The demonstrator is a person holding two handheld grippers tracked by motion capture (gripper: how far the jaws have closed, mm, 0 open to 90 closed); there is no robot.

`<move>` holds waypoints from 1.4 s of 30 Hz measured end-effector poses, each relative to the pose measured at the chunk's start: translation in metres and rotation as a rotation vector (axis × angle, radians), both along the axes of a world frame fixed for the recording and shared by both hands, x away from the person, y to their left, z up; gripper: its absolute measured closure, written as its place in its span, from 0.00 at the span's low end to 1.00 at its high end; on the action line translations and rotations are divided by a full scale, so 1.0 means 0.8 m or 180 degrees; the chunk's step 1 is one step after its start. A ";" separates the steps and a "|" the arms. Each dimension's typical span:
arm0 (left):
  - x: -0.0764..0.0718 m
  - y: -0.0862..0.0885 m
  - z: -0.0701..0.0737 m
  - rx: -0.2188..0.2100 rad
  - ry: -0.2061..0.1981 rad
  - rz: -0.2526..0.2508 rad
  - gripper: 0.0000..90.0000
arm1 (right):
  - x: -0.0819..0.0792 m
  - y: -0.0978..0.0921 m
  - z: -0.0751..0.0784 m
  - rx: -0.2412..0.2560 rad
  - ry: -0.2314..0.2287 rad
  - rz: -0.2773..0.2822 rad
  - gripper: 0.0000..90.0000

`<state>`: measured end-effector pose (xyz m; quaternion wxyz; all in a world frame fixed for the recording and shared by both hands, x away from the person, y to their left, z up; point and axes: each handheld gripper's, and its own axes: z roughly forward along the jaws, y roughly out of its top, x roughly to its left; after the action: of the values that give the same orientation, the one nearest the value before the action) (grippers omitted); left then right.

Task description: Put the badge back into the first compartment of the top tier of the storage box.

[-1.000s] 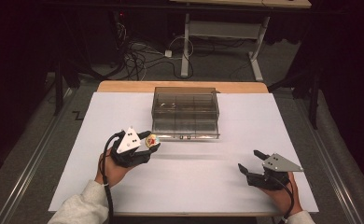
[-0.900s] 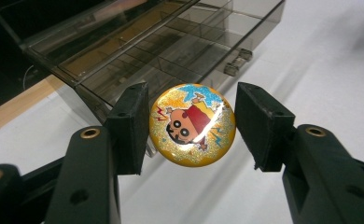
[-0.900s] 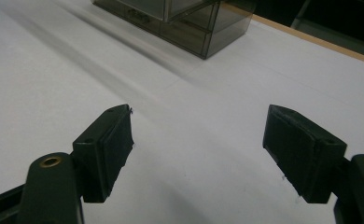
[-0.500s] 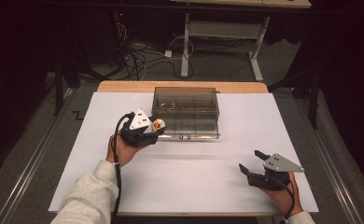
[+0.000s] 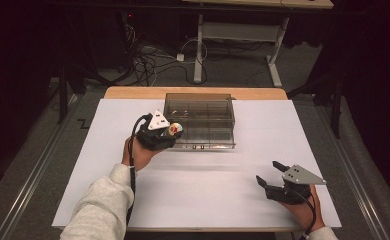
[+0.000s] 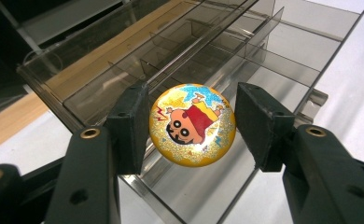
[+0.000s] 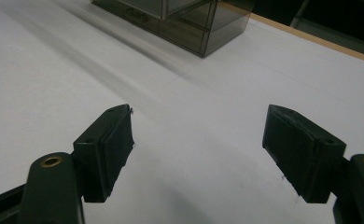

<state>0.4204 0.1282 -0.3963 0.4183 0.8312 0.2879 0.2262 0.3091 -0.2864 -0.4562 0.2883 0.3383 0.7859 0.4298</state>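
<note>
Badge [image 6: 192,124], a round cartoon one, sits clamped in the left claw [image 5: 172,131] at centre frame, directly over the open drawer [image 6: 245,79] of the organiser [image 5: 200,120]; right claw [image 5: 269,176] rests apart, lower right.

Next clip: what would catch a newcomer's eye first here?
The glittery yellow cartoon badge, gripped between the jaws of the left gripper, stands out against the dark scene. It hangs at the front left of the smoked clear divided organizer box, near the far middle of the white table cover. The right gripper rests open and empty near the front right.
</note>
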 end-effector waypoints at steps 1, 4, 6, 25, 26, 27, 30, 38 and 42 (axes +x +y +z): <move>0.001 0.000 0.000 -0.0018 0.0012 0.0010 0.50 | 0.000 0.000 0.000 0.0001 -0.0001 0.0006 0.27; 0.005 -0.003 -0.002 0.0035 0.0018 0.0022 0.50 | 0.000 0.000 0.000 0.0002 0.0001 0.0003 0.27; 0.006 -0.004 -0.003 0.0020 0.0032 0.0014 0.50 | 0.000 0.000 0.000 -0.0001 0.0000 0.0001 0.27; 0.015 -0.005 -0.011 0.0106 0.0104 0.0097 0.45 | 0.000 0.000 0.000 -0.0004 -0.0005 0.0016 0.27; 0.015 -0.005 -0.011 0.0107 0.0101 0.0101 0.45 | 0.000 0.000 0.000 -0.0002 -0.0007 0.0019 0.27; 0.014 -0.005 -0.011 0.0095 0.0096 0.0113 0.45 | 0.000 0.000 0.000 -0.0002 -0.0007 0.0019 0.27; 0.011 -0.003 -0.007 0.0072 0.0043 0.0116 0.46 | -0.001 0.000 0.001 0.0000 -0.0013 0.0018 0.27; -0.007 0.005 0.007 -0.0048 -0.0220 0.0104 0.64 | -0.001 0.000 0.001 0.0000 -0.0012 0.0011 0.27; -0.020 0.005 0.011 0.0011 -0.0325 0.0071 0.72 | -0.001 0.000 0.001 -0.0002 -0.0015 0.0004 0.27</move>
<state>0.4042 0.1320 -0.3872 0.4285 0.8161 0.2750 0.2735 0.3081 -0.2861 -0.4554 0.2900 0.3368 0.7856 0.4306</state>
